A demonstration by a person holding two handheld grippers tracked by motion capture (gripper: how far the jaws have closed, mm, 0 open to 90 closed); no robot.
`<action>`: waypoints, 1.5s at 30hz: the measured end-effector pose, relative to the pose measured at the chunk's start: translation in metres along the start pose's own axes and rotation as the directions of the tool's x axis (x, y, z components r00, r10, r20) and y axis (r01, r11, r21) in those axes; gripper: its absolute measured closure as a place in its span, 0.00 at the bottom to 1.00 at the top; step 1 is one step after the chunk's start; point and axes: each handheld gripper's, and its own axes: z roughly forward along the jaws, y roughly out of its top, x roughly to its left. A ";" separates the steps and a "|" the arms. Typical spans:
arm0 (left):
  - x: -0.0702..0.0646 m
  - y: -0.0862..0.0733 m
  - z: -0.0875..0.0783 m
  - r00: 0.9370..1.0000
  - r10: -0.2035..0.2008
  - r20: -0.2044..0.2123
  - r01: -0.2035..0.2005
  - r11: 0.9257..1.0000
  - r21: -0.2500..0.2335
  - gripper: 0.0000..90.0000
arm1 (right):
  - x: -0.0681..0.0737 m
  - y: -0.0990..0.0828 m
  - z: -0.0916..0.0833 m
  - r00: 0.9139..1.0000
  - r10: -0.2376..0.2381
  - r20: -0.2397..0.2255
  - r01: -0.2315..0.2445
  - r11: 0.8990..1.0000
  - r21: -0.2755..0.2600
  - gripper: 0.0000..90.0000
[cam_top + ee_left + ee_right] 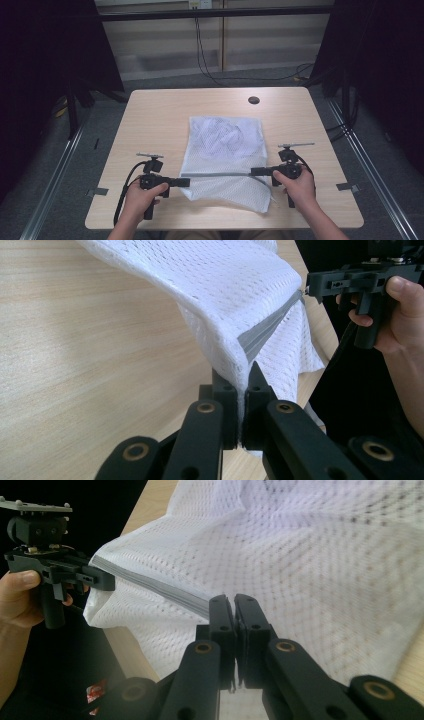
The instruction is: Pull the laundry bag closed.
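While 2 tools (185, 182) (256, 171) pinch it, mesh bag (225, 145) spans mid-table

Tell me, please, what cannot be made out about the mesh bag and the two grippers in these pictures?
- What lies inside the white mesh bag: high view, too small and pale to tell.
- The bag's grey zipper strip ends: left gripper view, the left gripper covers one; right gripper view, the right gripper covers the other.
- The bag's far part: right gripper view, cut off by the top edge.
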 end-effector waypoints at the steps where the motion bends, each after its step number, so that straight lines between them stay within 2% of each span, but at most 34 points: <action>1: 0.000 0.000 0.000 1.000 -0.005 -0.001 0.005 1.000 -0.004 0.98 | -0.001 0.000 -0.001 1.000 0.001 0.002 -0.001 1.000 -0.001 0.97; 9: 0.000 0.000 0.001 1.000 0.008 -0.003 -0.008 1.000 0.000 0.98 | -0.006 -0.004 -0.011 1.000 0.000 0.015 0.000 1.000 -0.007 0.97; 14: -0.001 0.000 0.002 1.000 -0.012 0.005 0.012 1.000 -0.005 0.98 | -0.008 -0.006 -0.015 1.000 0.001 0.023 0.000 1.000 -0.011 0.97; 17: 0.000 0.000 0.000 1.000 0.007 0.002 -0.007 1.000 0.002 0.98 | -0.009 -0.006 -0.016 1.000 0.001 0.020 0.000 1.000 -0.014 0.97; 19: -0.001 0.000 0.001 1.000 -0.009 0.005 0.009 1.000 -0.003 0.98 | -0.009 -0.006 -0.017 1.000 0.002 0.017 -0.002 1.000 -0.013 0.97; 33: 0.002 -0.001 -0.002 1.000 -0.015 0.000 0.015 1.000 -0.011 0.98 | -0.018 -0.009 -0.029 0.999 0.022 0.035 -0.022 0.999 -0.023 0.97; 34: 0.001 -0.002 -0.002 1.000 -0.029 0.005 0.029 0.999 -0.018 0.98 | -0.019 -0.009 -0.031 0.999 0.023 0.037 -0.022 0.999 -0.028 0.97; 36: 0.002 -0.002 -0.003 1.000 -0.022 0.006 0.022 1.000 -0.013 0.98 | -0.020 -0.010 -0.033 0.999 0.029 0.035 -0.027 0.999 -0.033 0.97; 39: 0.000 -0.002 -0.003 0.999 -0.032 0.007 0.032 0.999 -0.012 0.98 | -0.021 -0.011 -0.034 0.999 0.031 0.037 -0.029 0.999 -0.037 0.97; 40: 0.002 -0.002 -0.003 1.000 -0.006 0.005 0.006 1.000 -0.005 0.98 | -0.021 -0.011 -0.035 0.999 0.027 0.041 -0.026 0.999 -0.035 0.97; 45: 0.001 -0.002 -0.004 1.000 -0.019 0.002 0.019 1.000 -0.012 0.98 | -0.021 -0.012 -0.036 0.998 0.027 0.054 -0.025 0.999 -0.034 0.97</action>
